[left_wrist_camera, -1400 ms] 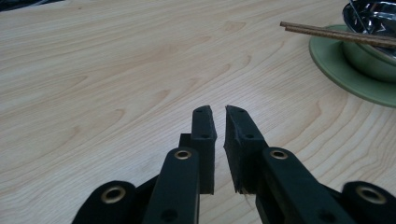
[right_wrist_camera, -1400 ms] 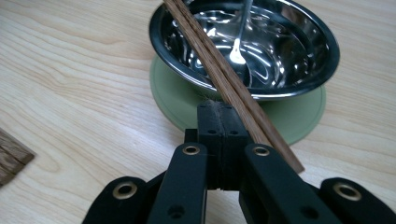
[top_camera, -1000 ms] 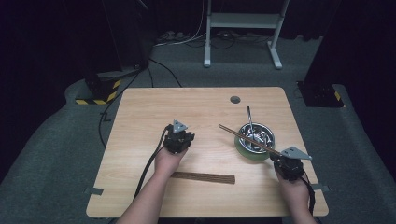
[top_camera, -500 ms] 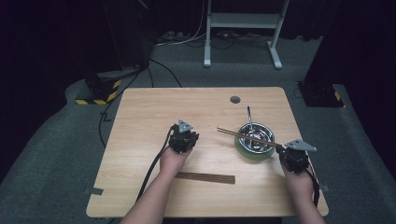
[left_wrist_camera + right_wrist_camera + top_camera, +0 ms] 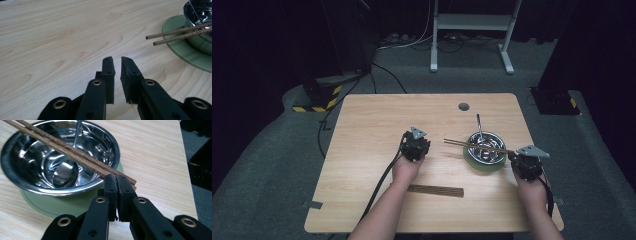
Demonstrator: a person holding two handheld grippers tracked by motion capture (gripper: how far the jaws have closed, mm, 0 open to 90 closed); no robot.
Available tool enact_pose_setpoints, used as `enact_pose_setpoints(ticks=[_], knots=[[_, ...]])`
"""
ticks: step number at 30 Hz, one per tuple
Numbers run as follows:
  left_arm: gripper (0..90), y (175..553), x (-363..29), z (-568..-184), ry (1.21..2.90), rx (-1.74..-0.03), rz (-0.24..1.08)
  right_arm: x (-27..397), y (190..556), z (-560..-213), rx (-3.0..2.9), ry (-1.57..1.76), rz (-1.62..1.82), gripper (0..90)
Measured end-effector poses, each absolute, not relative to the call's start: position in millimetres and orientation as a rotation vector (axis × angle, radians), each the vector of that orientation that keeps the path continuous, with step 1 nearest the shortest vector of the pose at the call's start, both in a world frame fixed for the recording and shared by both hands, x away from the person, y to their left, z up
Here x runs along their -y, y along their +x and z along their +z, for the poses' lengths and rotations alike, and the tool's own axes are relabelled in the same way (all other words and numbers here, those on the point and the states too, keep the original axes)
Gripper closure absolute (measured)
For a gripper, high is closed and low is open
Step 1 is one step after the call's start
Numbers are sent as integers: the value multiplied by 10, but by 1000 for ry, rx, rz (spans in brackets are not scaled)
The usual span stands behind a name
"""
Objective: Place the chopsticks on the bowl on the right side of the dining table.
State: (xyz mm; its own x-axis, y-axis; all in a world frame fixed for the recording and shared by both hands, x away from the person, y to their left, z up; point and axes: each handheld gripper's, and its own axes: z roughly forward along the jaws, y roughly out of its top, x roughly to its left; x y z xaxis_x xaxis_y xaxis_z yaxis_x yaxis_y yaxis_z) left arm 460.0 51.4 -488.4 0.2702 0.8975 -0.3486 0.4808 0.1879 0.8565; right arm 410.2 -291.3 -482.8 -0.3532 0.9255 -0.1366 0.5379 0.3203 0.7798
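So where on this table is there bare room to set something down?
The wooden table's left half and far edge around the round hole lie bare. Crowded: the right, with the steel bowl on its green plate, chopsticks and both grippers.

Under your left gripper the table reads as pale wood with a smooth, satin grain. Your jaws are matt black, plastic by the look, with rubbery pads roughened at the edges and brass-coloured rivets on the links. Just past your right gripper, the bowl is polished metal, mirror-glossy, throwing bright reflections. The spoon inside it is the same shiny steel. Across its rim lie brown wooden chopsticks, grainy and matt. Beneath the bowl, the green plate looks smooth with a dull sheen. Around the table, the floor is grey carpet, matt and fuzzy.
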Motion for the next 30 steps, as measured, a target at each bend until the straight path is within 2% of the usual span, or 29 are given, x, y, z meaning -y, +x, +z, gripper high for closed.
enact_pose_setpoints(ticks=[30], knots=[[766,4678,-252,-4966,1451,-1371,486,2970,4322,-4819,-1997,1276,817,867]])
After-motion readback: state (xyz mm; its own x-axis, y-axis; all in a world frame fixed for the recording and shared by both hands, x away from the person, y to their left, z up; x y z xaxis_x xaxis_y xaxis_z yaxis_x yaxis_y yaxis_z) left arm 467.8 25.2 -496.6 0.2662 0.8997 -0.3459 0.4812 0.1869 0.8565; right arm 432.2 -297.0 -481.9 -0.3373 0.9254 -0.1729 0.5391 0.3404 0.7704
